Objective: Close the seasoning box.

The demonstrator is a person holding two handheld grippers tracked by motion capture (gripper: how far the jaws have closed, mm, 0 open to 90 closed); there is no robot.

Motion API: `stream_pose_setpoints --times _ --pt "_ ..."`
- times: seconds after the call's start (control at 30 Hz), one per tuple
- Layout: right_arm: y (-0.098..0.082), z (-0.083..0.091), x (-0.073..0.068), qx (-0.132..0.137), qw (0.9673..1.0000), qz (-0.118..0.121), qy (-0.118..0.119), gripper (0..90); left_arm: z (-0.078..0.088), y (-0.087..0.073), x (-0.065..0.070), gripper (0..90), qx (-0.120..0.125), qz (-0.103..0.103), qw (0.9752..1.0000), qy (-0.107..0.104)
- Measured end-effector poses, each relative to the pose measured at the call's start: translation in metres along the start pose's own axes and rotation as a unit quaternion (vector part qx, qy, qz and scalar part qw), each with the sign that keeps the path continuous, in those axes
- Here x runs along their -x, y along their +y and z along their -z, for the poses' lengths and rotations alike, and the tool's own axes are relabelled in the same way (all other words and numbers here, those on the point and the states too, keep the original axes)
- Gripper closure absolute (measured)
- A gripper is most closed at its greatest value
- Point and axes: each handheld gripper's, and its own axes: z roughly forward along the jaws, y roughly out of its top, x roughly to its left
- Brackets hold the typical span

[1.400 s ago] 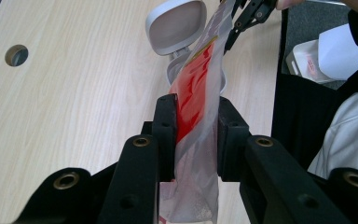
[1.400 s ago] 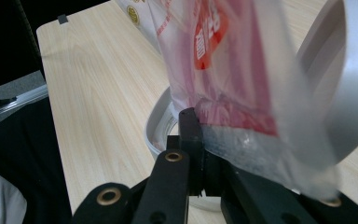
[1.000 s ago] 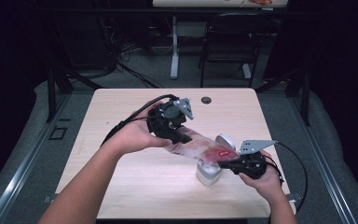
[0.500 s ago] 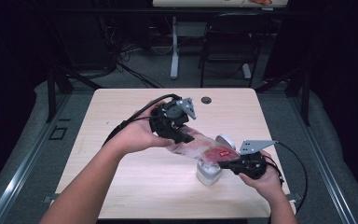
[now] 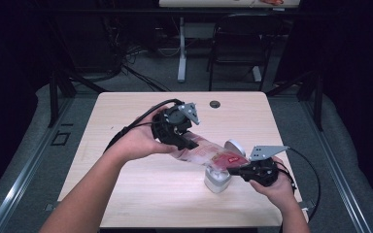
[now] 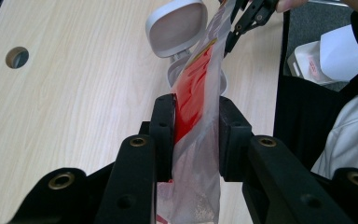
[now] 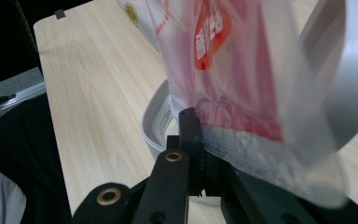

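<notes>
- Left gripper (image 5: 187,144) pinched one end of the clear red-printed plastic pouch (image 5: 209,154).
- Right gripper (image 5: 233,170) clamped the other end, above the white flip-lid container (image 5: 218,178).
- Pouch looked light, floppy, slippery; best gripped at sealed edges.

A light wooden table (image 5: 141,194) stands on a grey floor (image 5: 24,160), its grain running side to side. Near its far edge, at about one o'clock from the middle, a small round hole (image 5: 215,104) shows dark. Toward four o'clock a white container (image 5: 217,180) sits directly on the top, with its hinged lid (image 5: 234,147) tipped open behind it. The container stands close to the near right corner.
</notes>
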Motion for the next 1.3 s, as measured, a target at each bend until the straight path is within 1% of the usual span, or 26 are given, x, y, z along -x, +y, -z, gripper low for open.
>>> stream_pose_setpoints --times 0.2,0.4,0.57,0.77,0.87,0.93,1.13,1.3 --pt "0.003 0.001 -0.002 0.005 1.0000 0.004 -0.001 90.0 0.001 -0.012 -0.003 72.3 0.005 0.006 1.0000 -0.002" --pt "0.004 0.002 -0.002 0.016 0.9999 0.003 0.000 89.9 0.002 -0.023 -0.006 72.8 0.014 0.018 0.9997 -0.005" --pt "0.005 0.001 -0.002 0.033 0.9995 -0.003 0.000 89.4 0.001 -0.033 -0.008 73.2 0.023 0.030 0.9993 -0.008" --pt "0.005 0.001 -0.002 0.053 0.9985 -0.010 0.002 87.1 0.001 -0.044 -0.011 73.5 0.031 0.039 0.9987 -0.009" --pt "0.004 0.000 -0.001 0.060 0.9980 -0.015 0.011 85.4 0.000 -0.050 -0.012 73.6 0.037 0.044 0.9983 -0.011" --pt "0.003 0.000 -0.001 0.070 0.9972 -0.022 0.015 84.7 0.000 -0.053 -0.012 73.6 0.039 0.047 0.9981 -0.012" --pt "0.003 -0.001 -0.001 0.076 0.9967 -0.023 0.018 82.8 -0.002 -0.060 -0.014 73.7 0.042 0.054 0.9975 -0.016" --pt "0.004 -0.004 -0.002 0.067 0.9974 -0.018 0.016 80.6 -0.003 -0.063 -0.015 73.7 0.043 0.056 0.9974 -0.016"
